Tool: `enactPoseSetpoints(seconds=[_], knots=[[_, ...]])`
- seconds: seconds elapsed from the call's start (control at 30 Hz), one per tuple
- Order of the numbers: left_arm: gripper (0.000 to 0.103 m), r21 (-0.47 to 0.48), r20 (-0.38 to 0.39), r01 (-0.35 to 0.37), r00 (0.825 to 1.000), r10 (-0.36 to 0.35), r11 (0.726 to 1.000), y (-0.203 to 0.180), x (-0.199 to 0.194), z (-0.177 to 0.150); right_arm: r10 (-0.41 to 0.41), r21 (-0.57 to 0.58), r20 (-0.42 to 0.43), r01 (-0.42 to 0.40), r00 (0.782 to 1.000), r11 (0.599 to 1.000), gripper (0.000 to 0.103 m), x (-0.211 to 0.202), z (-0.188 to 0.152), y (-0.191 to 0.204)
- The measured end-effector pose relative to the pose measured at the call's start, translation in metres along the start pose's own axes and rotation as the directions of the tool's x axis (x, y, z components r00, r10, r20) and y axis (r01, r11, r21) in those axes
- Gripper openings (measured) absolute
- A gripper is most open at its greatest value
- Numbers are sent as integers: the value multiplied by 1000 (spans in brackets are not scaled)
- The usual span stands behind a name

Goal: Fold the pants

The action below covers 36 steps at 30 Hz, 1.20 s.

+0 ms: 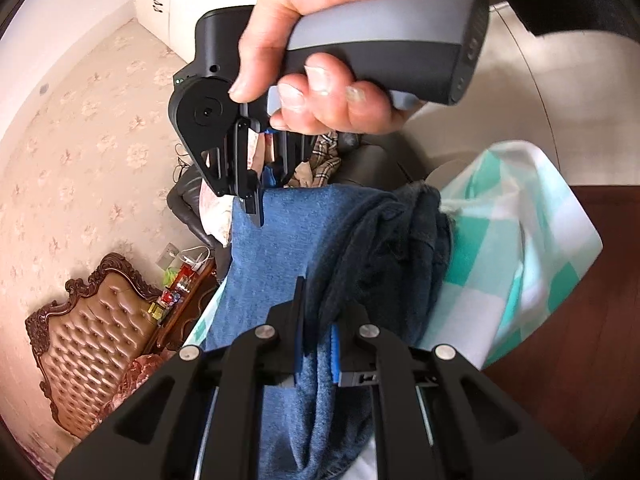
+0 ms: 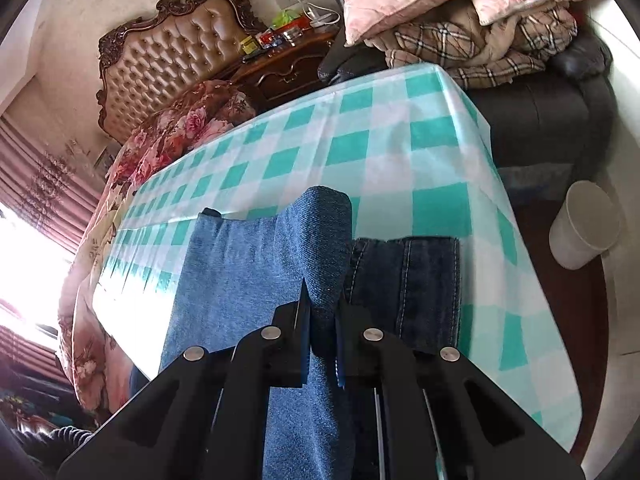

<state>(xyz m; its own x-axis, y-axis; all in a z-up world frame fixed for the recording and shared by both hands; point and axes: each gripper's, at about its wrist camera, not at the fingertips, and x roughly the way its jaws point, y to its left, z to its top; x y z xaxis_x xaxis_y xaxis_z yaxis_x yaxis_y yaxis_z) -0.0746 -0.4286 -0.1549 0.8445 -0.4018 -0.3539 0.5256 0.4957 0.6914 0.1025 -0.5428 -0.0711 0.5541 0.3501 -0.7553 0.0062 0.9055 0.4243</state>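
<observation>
The pants (image 1: 288, 248) are blue denim with a darker inside face. My left gripper (image 1: 316, 316) is shut on a bunched edge of them. My right gripper shows in the left wrist view (image 1: 254, 204), held by a hand, shut on the top edge of the same cloth. In the right wrist view my right gripper (image 2: 322, 312) pinches a raised fold of the pants (image 2: 248, 264), and the dark waistband part (image 2: 416, 280) lies flat on the table to the right. The cloth is lifted between both grippers above the table.
The table wears a teal and white checked cloth (image 2: 400, 140). A white bin (image 2: 584, 232) stands on the floor to its right. A dark sofa with pillows and plaid blankets (image 2: 480, 48) is behind. A tufted headboard (image 2: 168, 52) and bed lie at the left.
</observation>
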Motion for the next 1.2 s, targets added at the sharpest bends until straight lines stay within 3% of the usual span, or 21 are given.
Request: enactPoseSetpoints(seconds=[0.2, 0.37, 0.4, 0.5, 0.57, 0.67, 0.7, 0.73, 0.77, 0.87, 0.9, 0.93, 0.97, 1.0, 1.03, 1.1, 1.2], knots=[[10, 9, 1, 13, 1000, -13, 1000, -13, 8, 6, -14, 30, -5, 15, 1000, 999, 10, 8, -3, -25], [14, 10, -39, 72, 997, -72, 997, -29, 27, 2, -22, 68, 0, 22, 1000, 997, 10, 28, -15, -49], [19, 3, -35, 92, 995, -92, 996, -29, 28, 1, -34, 72, 5, 34, 999, 997, 11, 30, -19, -52], [59, -50, 20, 136, 991, -136, 989, -18, 15, -3, -38, 89, 33, 34, 999, 995, 13, 33, -26, -59], [63, -112, 53, 194, 981, -189, 975, -1, 2, -6, -42, 103, 50, 36, 998, 994, 15, 34, -28, -61], [63, -284, 95, 286, 958, -270, 915, 48, -14, -15, -93, 98, 92, 84, 991, 992, 26, 29, -29, -59], [62, -365, 101, 316, 948, -300, 875, 70, -14, -19, -115, 103, 110, 103, 987, 989, 29, 24, -30, -59], [59, -440, 104, 332, 942, -319, 834, 92, -8, -23, -153, 112, 138, 138, 979, 984, 41, 17, -30, -56], [56, -518, 98, 323, 942, -321, 792, 118, 2, -28, -230, 123, 195, 209, 953, 970, 46, 1, -33, -50], [40, -616, 87, 312, 940, -330, 724, 160, 35, -30, -371, 119, 285, 351, 884, 929, 56, -28, -43, -26], [35, -634, 80, 310, 938, -339, 708, 173, 53, -27, -399, 114, 311, 383, 863, 917, 69, -36, -50, -13], [34, -644, 79, 332, 925, -372, 689, 180, 69, -24, -408, 106, 323, 396, 854, 912, 79, -38, -55, -5], [32, -652, 69, 363, 903, -424, 665, 185, 88, -21, -421, 87, 337, 417, 842, 905, 81, -40, -64, 11], [20, -657, 64, 397, 876, -478, 640, 187, 111, -14, -443, 82, 342, 443, 829, 893, 83, -38, -71, 23], [19, -656, 72, 433, 852, -519, 619, 189, 127, -9, -457, 80, 341, 459, 821, 885, 84, -34, -76, 31], [18, -636, 90, 526, 777, -623, 565, 178, 157, 6, -478, 85, 316, 477, 819, 875, 84, -21, -88, 42], [17, -624, 50, 562, 722, -690, 543, 156, 198, 19, -500, 105, 256, 490, 828, 865, 83, 2, -98, 40]])
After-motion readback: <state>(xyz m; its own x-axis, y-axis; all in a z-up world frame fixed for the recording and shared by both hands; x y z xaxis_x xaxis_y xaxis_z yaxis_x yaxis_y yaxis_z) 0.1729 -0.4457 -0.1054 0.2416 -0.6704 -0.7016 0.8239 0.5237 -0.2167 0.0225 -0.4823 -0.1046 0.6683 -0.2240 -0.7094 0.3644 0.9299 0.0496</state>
